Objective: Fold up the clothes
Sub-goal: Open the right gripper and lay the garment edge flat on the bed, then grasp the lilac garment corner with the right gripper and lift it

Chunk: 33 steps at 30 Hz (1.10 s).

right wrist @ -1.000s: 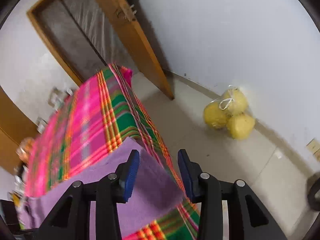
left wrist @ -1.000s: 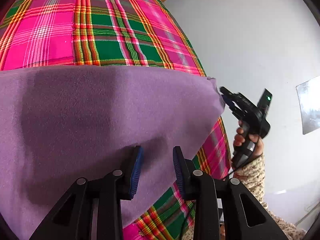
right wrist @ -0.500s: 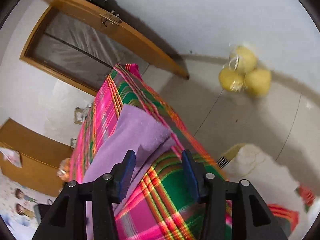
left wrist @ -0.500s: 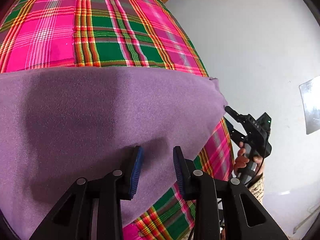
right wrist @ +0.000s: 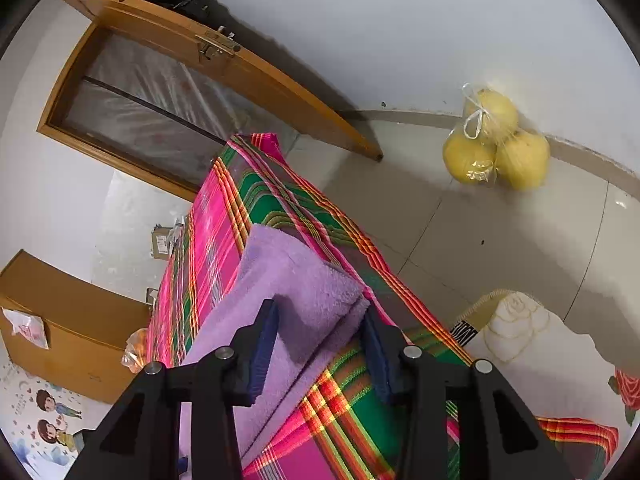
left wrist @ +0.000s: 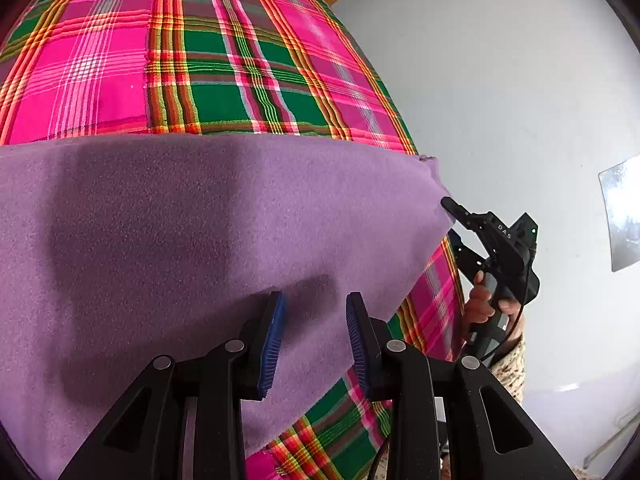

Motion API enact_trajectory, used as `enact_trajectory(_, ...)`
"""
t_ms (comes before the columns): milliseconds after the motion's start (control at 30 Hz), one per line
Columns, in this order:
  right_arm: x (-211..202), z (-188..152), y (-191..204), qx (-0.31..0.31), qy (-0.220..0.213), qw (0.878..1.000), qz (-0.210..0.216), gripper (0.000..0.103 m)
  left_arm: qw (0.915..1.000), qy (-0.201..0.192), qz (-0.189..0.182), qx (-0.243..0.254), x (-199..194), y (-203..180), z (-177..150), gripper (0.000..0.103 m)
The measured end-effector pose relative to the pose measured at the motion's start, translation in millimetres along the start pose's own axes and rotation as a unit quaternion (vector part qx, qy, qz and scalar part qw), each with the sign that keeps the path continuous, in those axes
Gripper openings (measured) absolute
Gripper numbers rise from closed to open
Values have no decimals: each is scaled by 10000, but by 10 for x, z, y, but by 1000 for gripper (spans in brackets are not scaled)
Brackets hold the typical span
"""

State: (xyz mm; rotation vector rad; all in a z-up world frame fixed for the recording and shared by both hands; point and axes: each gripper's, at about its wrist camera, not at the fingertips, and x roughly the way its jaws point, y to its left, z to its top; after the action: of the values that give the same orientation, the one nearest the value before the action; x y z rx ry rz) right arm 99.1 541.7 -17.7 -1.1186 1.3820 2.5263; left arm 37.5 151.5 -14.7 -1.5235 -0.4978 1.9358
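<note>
Purple cloth point(left wrist: 192, 232): soft, matte fleece with a fine nap; lies flat across the near part of the plaid cover, its far edge running straight across the table. From my right wrist view point(right wrist: 304, 292) the corner shows two stacked layers, the top one fuzzier, with a clean folded edge.
Plaid cover point(left wrist: 224, 64): woven fabric in pink, green, orange and yellow checks, faint ridges in the weave; drapes over the table edge on the right side.
Left gripper point(left wrist: 314, 334): my fingers are spread apart, ribbed blue pads point(left wrist: 272, 340) facing each other, black angular arms behind. It hovers over the near edge of the purple cloth; nothing sits between the pads.
Right gripper point(right wrist: 318, 340): also spread wide, straddling the folded corner of the cloth at the table's right edge. Whether the pads touch the fleece, I cannot tell. In the left wrist view this gripper point(left wrist: 454, 220) pokes its tips at that same corner, tilted up and inward.
Right hand point(left wrist: 482, 300): wrapped round the black handle below table level, knit speckled sleeve point(left wrist: 510, 364) at the wrist.
Floor: pale glossy tiles point(right wrist: 460, 216); a clear bag of round yellow fruits point(right wrist: 494, 144) against the wall.
Door point(right wrist: 224, 68): orange-brown wood, ajar.
</note>
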Motion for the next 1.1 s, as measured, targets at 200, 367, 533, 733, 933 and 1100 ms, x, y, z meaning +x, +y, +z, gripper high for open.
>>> enact_trajectory(200,-47,-21,195,-537,-265,9975,-363,19,10000,-17,-31,-10,-11,8,-9,32)
enact_trajectory(367,-108,-41,425,-1052,-454,9925,-421,14,10000,-16,-30,-6,-11,10,-13,32)
enact_trajectory(533,-172,-122,699,-1648,-616,9834,-449,14,10000,21,-13,-47,-8,7,0,32)
enact_trajectory(733,-203,-289,1012,-2259,-648,9715,-306,14,10000,39,-34,-73,6,2,23,32)
enact_trajectory(933,-196,-618,1353,-3131,-619,9472,-314,14,9996,68,-232,-128,45,-35,71,32)
enact_trajectory(1100,-109,-914,1543,-3602,-445,9315,-242,14,9980,14,-584,-237,87,-89,158,32)
